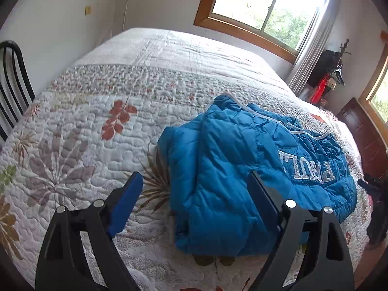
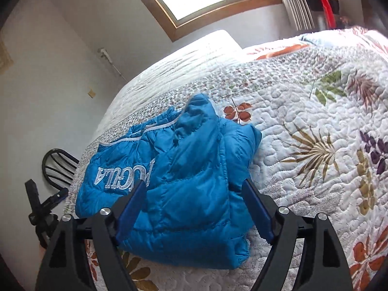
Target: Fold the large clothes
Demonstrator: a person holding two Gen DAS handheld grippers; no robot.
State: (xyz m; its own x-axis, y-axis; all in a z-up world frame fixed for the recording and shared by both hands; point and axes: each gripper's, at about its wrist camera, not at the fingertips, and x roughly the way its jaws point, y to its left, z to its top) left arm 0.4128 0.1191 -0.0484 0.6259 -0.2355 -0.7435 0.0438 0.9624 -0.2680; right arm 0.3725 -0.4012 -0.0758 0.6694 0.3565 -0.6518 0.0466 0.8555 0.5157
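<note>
A blue puffer jacket [image 1: 242, 169] with white lettering lies folded in a bundle on the quilted bed [image 1: 101, 126]. It also shows in the right wrist view [image 2: 189, 184]. My left gripper [image 1: 194, 181] is open and empty, hovering above the jacket's left edge. Its left finger is over the quilt and its right finger over the jacket. My right gripper [image 2: 194, 189] is open and empty, hovering above the jacket's near right part, with its fingers spread over the fabric. The other gripper [image 2: 46, 203] shows at the left of the right wrist view.
The floral quilt [image 2: 315, 145] covers the whole bed. A black chair [image 1: 12, 82] stands at the bed's left side. A wooden-framed window [image 1: 262, 7] is in the far wall. Dark furniture [image 1: 363, 131] and a red item [image 1: 325, 84] stand at the right.
</note>
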